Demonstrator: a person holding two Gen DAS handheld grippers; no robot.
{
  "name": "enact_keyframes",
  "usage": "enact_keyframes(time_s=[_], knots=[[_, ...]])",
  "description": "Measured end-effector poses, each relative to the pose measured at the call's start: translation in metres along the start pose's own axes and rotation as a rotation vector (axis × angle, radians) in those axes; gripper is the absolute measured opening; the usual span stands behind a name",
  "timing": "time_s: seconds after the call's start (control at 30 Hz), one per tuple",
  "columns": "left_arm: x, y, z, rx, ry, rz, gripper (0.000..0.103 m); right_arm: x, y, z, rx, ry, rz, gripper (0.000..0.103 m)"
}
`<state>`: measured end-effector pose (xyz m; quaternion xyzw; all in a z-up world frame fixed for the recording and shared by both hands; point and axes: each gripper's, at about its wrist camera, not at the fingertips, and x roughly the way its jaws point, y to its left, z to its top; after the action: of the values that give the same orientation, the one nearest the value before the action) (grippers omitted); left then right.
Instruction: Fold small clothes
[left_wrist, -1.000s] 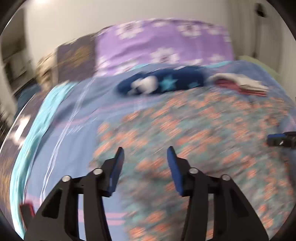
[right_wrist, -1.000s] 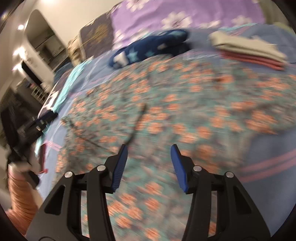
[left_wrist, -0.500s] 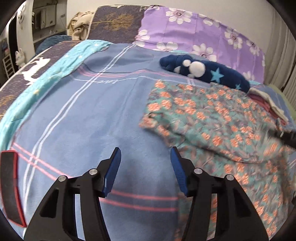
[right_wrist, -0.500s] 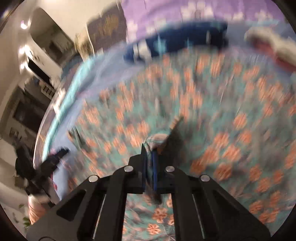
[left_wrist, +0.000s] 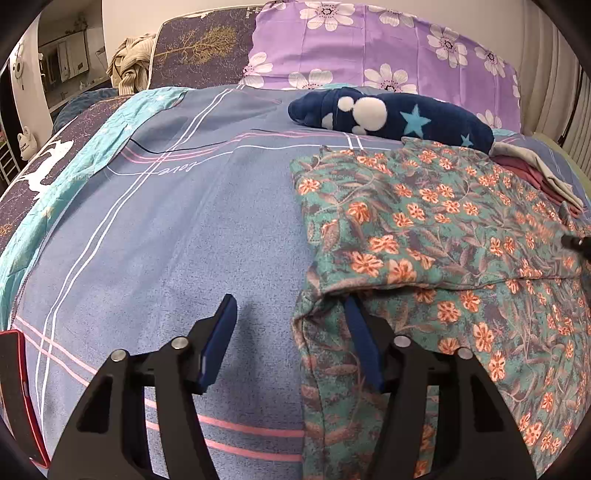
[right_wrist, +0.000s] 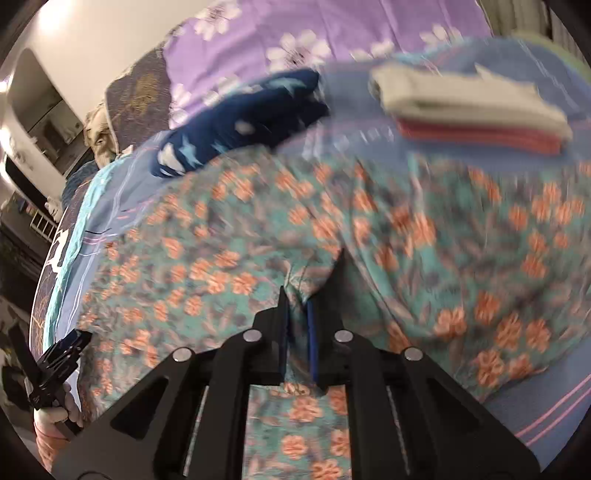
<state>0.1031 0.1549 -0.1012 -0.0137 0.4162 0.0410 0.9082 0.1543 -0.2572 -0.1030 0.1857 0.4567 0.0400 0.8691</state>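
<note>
A teal garment with orange flowers (left_wrist: 424, 229) lies spread on the blue striped bedsheet (left_wrist: 166, 240), its upper layer folded over. My left gripper (left_wrist: 291, 321) is open low at the garment's left edge. Its right finger (left_wrist: 360, 332) is tucked under the folded layer and its left finger (left_wrist: 221, 332) is over bare sheet. The hem corner lies between them. In the blurred right wrist view my right gripper (right_wrist: 301, 299) pinches a raised fold of the garment (right_wrist: 229, 258). Its jaws are opening slightly with the cloth still between the pads. The left gripper (right_wrist: 62, 350) shows at the lower left there.
A navy plush blanket with stars (left_wrist: 388, 114) lies at the head of the bed before a purple flowered pillow (left_wrist: 369, 44). A folded stack of grey and red clothes (right_wrist: 469, 107) sits at the far right. A flat red-edged object (left_wrist: 14, 387) lies at the bed's left edge.
The right gripper went from open to shut on a fold of the floral garment and dragged it. The left gripper sank and slid right until its right finger went under the garment's folded edge.
</note>
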Motion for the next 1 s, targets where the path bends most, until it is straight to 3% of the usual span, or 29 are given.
enact_keyframes(time_s=[0.03, 0.13, 0.23, 0.33, 0.4, 0.47, 0.5, 0.53, 0.57, 0.67, 0.83, 0.9, 0.97, 1.0], knots=[[-0.002, 0.002, 0.000, -0.002, -0.007, 0.004, 0.044, -0.001, 0.001, -0.002, -0.007, -0.003, 0.002, 0.009], [-0.006, 0.006, 0.000, -0.008, -0.024, -0.009, 0.025, -0.008, 0.006, 0.001, -0.023, -0.028, 0.025, 0.012], [-0.014, 0.002, -0.003, 0.012, -0.060, -0.002, 0.020, -0.023, 0.007, 0.004, -0.036, -0.064, 0.010, 0.021], [-0.020, -0.001, -0.004, 0.032, -0.078, 0.017, 0.020, -0.027, 0.003, -0.001, -0.047, -0.055, 0.008, 0.026], [-0.024, 0.004, -0.007, 0.004, -0.062, -0.023, 0.020, -0.024, 0.000, -0.007, -0.048, -0.025, 0.027, 0.032], [-0.030, 0.016, -0.006, -0.074, -0.053, -0.154, 0.023, -0.019, -0.003, -0.016, -0.063, -0.001, 0.022, 0.034], [-0.036, 0.027, -0.005, -0.144, -0.060, -0.275, 0.036, -0.015, -0.006, -0.019, -0.067, 0.008, 0.017, 0.036], [-0.040, 0.034, -0.003, -0.185, -0.075, -0.338, 0.049, -0.010, -0.009, -0.023, -0.062, 0.010, 0.021, 0.036], [-0.044, 0.039, 0.001, -0.211, -0.092, -0.377, 0.052, -0.009, -0.011, -0.026, -0.057, 0.002, 0.028, 0.036], [-0.037, 0.044, 0.023, -0.201, -0.101, -0.345, 0.055, -0.006, -0.010, -0.033, -0.065, -0.044, 0.051, 0.042], [0.041, 0.041, 0.068, -0.224, 0.034, -0.298, 0.055, -0.005, 0.000, -0.037, -0.124, -0.062, 0.026, 0.051], [0.070, 0.037, 0.079, -0.256, 0.086, -0.337, 0.054, -0.004, 0.000, -0.038, -0.129, -0.065, 0.034, 0.055], [0.083, 0.035, 0.084, -0.284, 0.095, -0.351, 0.041, -0.004, -0.002, -0.038, -0.126, -0.070, 0.044, 0.055], [0.086, 0.032, 0.090, -0.298, 0.088, -0.384, 0.007, -0.004, -0.003, -0.038, -0.122, -0.072, 0.050, 0.055]])
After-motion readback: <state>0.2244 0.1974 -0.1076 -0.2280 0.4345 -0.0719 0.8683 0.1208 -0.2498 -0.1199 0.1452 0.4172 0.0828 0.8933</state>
